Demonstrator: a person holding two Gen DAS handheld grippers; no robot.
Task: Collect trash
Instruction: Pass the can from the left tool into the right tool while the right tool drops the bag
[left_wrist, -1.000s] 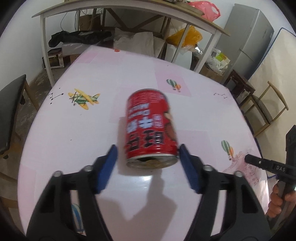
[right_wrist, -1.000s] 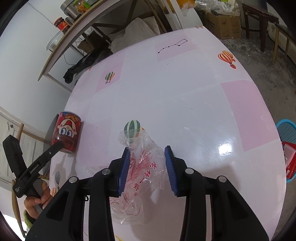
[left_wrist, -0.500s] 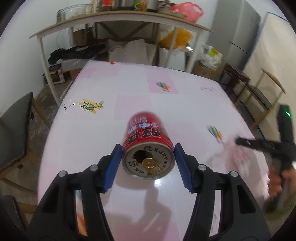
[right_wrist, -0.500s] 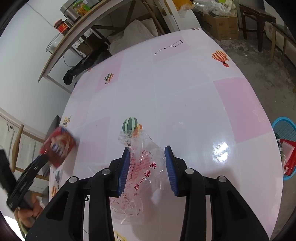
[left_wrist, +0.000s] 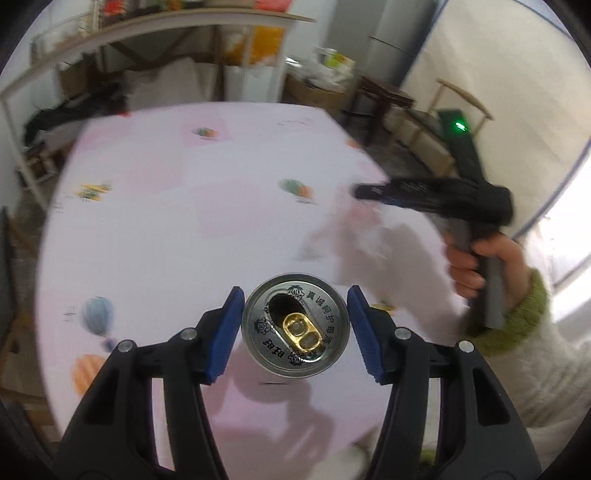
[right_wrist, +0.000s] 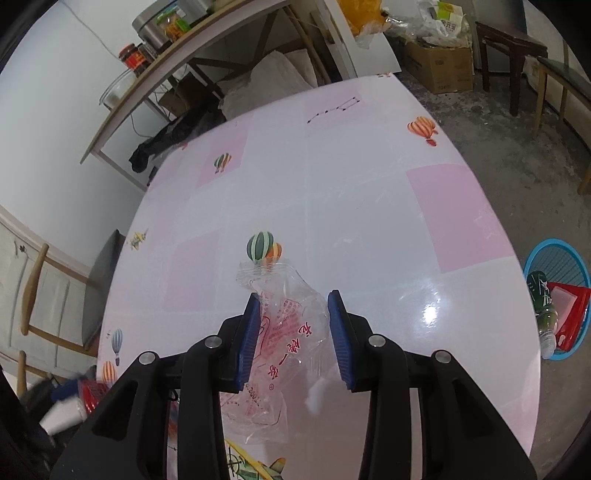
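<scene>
A red drink can (left_wrist: 295, 332) faces me end-on, its silver top and gold pull tab showing. My left gripper (left_wrist: 295, 295) is shut on it, one blue pad against each side, above the pink table (left_wrist: 166, 221). In the right wrist view a crumpled clear plastic wrapper (right_wrist: 288, 332) with red print sits between the blue pads of my right gripper (right_wrist: 294, 297), which is shut on it. The right gripper (left_wrist: 364, 191) also shows blurred at the right of the left wrist view, held by a hand (left_wrist: 480, 258) in a green-cuffed sleeve.
On the floor off the table's right edge stands a blue basket (right_wrist: 557, 258) with a green bottle and a red item inside. A wooden chair (right_wrist: 37, 295) stands at the table's left. A shelf table (right_wrist: 166, 74) and a cardboard box (right_wrist: 439, 66) lie beyond.
My left gripper has lifted and rolled with the can, which now shows its top end-on, and has swung toward the right gripper. The right gripper has barely shifted, still holding the wrapper.
</scene>
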